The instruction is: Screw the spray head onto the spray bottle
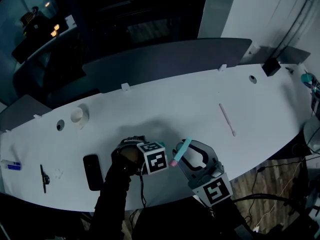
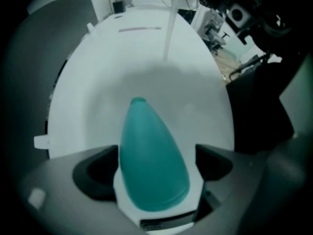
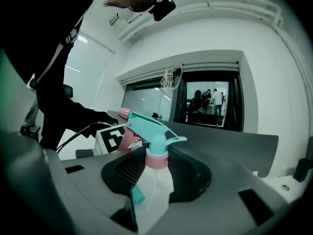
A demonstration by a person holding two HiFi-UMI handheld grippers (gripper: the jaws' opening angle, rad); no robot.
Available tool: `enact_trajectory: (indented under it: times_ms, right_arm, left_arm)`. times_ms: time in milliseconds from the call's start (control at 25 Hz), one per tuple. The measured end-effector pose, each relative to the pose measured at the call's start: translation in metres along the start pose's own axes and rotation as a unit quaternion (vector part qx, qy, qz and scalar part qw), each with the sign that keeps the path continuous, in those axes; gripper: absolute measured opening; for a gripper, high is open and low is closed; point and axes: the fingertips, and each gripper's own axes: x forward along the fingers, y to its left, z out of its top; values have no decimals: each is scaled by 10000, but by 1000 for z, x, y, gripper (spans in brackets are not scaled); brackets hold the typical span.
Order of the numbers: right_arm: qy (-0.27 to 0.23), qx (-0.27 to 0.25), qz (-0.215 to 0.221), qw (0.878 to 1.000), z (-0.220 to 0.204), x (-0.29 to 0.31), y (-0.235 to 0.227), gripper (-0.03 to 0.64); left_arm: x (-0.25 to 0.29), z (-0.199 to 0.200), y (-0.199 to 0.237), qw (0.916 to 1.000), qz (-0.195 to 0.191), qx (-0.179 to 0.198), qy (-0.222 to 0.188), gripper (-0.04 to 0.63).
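My right gripper (image 1: pixel 192 156) is shut on the clear spray bottle (image 3: pixel 149 199), which lies about level near the table's front edge. The teal spray head (image 3: pixel 152 130) with its pink nozzle (image 3: pixel 124 114) sits on the bottle's neck over a pink collar (image 3: pixel 157 161). In the head view the spray head (image 1: pixel 183 150) points left towards my left gripper (image 1: pixel 137 153). My left gripper (image 2: pixel 154 173) points straight down at the white table (image 2: pixel 98 82), jaws wide open. A teal cone-shaped piece (image 2: pixel 151 155) on a white base fills the gap; I cannot tell what it is.
On the table lie a black phone-like slab (image 1: pixel 92 171), a small black tool (image 1: pixel 44 177), a white cup (image 1: pixel 77 115), a thin pink stick (image 1: pixel 226 119) and a blue-and-white item (image 1: pixel 11 165). A grey partition (image 1: pixel 165 59) runs behind the table. The person's dark sleeve (image 1: pixel 112 199) crosses the front edge.
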Motion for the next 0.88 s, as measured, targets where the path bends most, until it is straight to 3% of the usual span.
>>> enact_trajectory:
  times_ms: [240, 520, 880]
  right_arm:
    - [-15, -36, -138, 9999, -1, -3, -10, 138]
    - [51, 2, -219, 9997, -5, -3, -13, 138]
    - [110, 20, -288, 9995, -8, 2, -18, 138]
  left_arm:
    - [19, -17, 2, 9991, -174, -30, 393, 494]
    - [31, -28, 0, 9986, -262, 13, 458, 494]
    - [33, -35, 4, 9962, -23, 588, 646, 466]
